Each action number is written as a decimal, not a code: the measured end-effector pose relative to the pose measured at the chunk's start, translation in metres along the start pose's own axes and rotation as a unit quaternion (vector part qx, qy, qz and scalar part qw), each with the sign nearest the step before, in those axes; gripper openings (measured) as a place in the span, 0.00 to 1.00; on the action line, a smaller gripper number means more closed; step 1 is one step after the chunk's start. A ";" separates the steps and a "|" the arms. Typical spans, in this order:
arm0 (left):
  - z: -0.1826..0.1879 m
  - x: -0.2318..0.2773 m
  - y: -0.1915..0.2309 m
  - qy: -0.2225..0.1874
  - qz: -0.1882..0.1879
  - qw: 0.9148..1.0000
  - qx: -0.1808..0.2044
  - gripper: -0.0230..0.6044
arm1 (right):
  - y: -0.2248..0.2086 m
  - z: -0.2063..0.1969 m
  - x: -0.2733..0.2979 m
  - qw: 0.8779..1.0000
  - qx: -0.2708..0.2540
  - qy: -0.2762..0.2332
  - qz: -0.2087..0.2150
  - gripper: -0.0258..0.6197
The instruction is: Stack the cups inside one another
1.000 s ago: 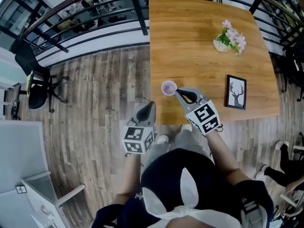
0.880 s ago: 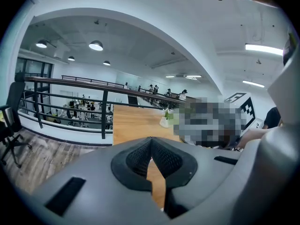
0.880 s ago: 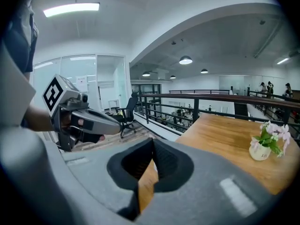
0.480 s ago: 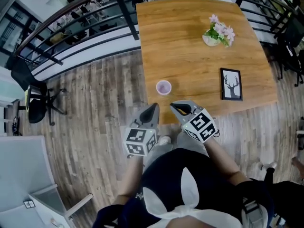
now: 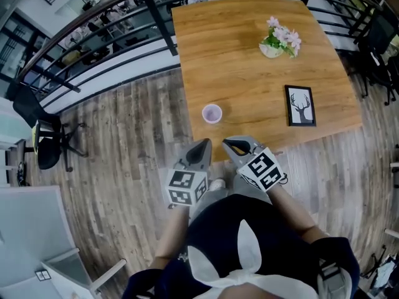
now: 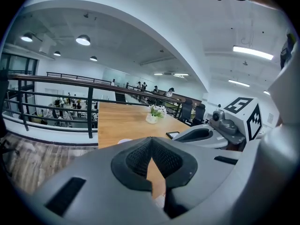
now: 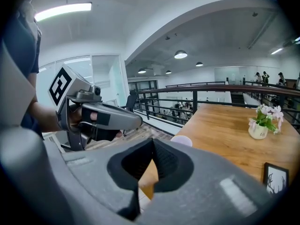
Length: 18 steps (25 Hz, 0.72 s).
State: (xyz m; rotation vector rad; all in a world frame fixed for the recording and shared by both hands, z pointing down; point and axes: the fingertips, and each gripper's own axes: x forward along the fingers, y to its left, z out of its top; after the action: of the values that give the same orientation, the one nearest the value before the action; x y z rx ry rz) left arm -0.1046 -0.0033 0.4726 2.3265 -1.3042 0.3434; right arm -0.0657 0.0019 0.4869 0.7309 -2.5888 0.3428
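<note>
A framed deer print (image 5: 300, 106) and a pot of pink flowers (image 5: 278, 41) sit on the wooden table (image 5: 243, 67), both well apart from the pale purple cup (image 5: 212, 113). The cup stands alone near the table's near left edge. A dark railing (image 5: 106, 17) runs past the table, and an office chair (image 5: 43, 136) stands on the plank floor. The left gripper (image 5: 201, 147) and right gripper (image 5: 232, 144) hover side by side just off the table edge — each with jaws pressed together on nothing. Nothing lies between them and the cup. Whether it is one cup or several nested cannot be told — in both gripper views the jaws hide most of it.
</note>
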 end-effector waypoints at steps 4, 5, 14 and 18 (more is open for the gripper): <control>-0.003 -0.002 -0.003 0.003 -0.004 1.000 0.001 0.06 | 0.002 -0.002 -0.003 1.000 0.001 -0.002 -0.005 0.04; -0.004 -0.002 -0.004 0.004 -0.005 1.000 0.002 0.06 | 0.003 -0.003 -0.004 1.000 0.001 -0.002 -0.006 0.04; -0.010 0.002 -0.012 0.011 -0.013 1.000 0.003 0.06 | 0.000 -0.010 -0.012 1.000 0.006 0.002 -0.015 0.04; -0.011 0.002 -0.016 0.013 -0.016 1.000 0.002 0.06 | 0.000 -0.014 -0.015 1.000 0.004 0.003 -0.017 0.04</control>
State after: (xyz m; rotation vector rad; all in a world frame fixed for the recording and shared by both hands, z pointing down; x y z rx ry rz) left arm -0.0897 0.0079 0.4793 2.3358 -1.2549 0.3645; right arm -0.0493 0.0129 0.4925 0.7741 -2.5672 0.3448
